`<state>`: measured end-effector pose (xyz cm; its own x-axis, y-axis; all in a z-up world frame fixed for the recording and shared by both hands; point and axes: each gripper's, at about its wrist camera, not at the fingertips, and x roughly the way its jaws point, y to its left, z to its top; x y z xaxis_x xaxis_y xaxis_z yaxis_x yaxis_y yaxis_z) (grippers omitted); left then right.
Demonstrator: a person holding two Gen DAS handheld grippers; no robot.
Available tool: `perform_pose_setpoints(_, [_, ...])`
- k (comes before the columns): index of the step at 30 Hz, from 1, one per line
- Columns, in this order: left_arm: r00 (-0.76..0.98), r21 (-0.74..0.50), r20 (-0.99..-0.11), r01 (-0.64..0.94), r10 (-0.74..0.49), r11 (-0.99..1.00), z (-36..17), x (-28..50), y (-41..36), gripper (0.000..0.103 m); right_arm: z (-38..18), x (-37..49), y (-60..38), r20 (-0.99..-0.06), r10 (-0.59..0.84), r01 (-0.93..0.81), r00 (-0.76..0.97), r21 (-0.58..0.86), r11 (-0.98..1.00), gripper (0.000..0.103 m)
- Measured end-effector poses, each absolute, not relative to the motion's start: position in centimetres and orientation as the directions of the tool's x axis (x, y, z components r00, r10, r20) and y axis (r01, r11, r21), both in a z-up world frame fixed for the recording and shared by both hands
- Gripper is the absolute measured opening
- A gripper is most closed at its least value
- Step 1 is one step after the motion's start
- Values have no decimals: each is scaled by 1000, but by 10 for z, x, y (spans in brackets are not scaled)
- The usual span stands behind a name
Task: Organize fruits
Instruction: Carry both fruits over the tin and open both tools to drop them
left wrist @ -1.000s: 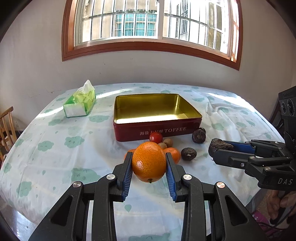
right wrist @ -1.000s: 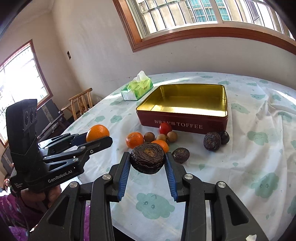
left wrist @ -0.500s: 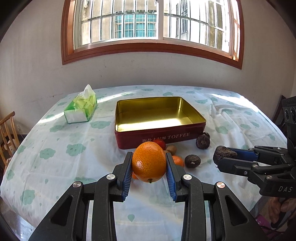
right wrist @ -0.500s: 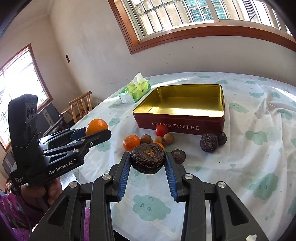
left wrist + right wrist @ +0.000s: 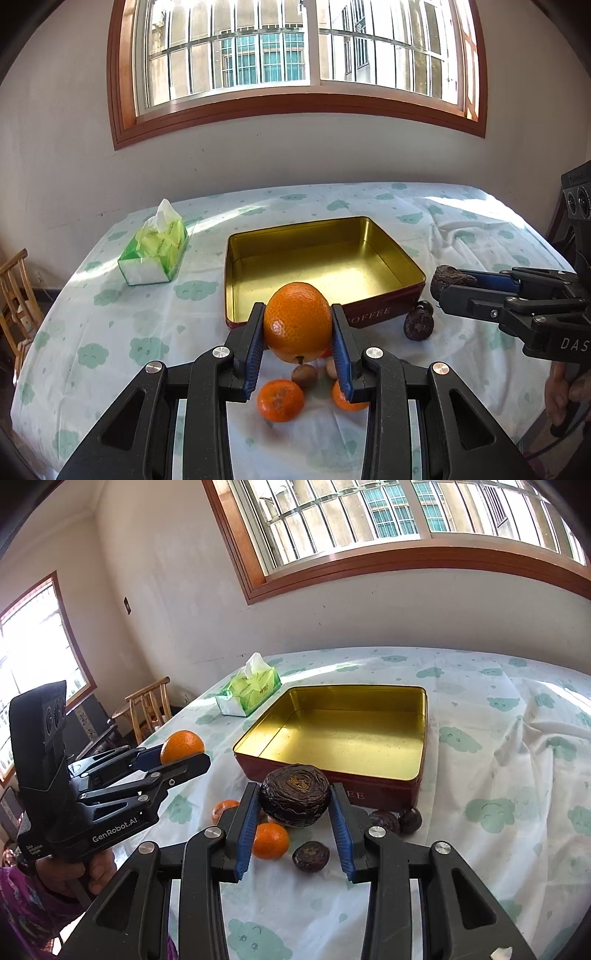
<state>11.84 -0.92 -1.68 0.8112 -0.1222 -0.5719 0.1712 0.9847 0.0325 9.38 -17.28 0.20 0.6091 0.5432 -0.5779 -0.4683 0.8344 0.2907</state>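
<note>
Your left tongs (image 5: 298, 345) are pinching a big orange (image 5: 297, 322) by its two round sides, and your right tongs (image 5: 294, 825) are pinching a dark wrinkly fruit (image 5: 294, 795) the same way. Both fruits hang in the air just on the near side of the red tin (image 5: 384, 313), which sits open in the middle of the table (image 5: 92, 325) with nothing in its gold bottom. More fruit waits on the cloth near the tin: two small oranges (image 5: 281, 400), a few little brown ones (image 5: 304, 375) and some dark wrinkly ones (image 5: 310, 856). A green tissue box (image 5: 155, 253) stands far off to the left. That big orange looks smooth and firm, so it may slip and roll; hold it across its fat middle, as you do now. The dark fruit looks light, with a rough dry skin that may dent, so squeeze it softly at its widest part. Set both down low in the tin so they do not bounce or roll
</note>
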Motion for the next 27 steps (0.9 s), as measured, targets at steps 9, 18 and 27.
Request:
perform_pose_setpoints(9, [813, 59, -575, 153, -92, 986, -16, 175, -10, 35, 1, 147, -174, -589, 528, -464, 612, 273, 843, 35])
perform_pose_setpoints(18, [785, 107, -617, 160, -61, 981, -39, 235, -14, 35, -24, 202, -171, -634, 511, -447, 581, 276, 851, 35])
perform_pose_setpoints(27, [759, 142, -650, 175, -41, 974, -61, 268, -17, 35, -47, 235, -166, -674, 500, -448, 544, 271, 852, 36])
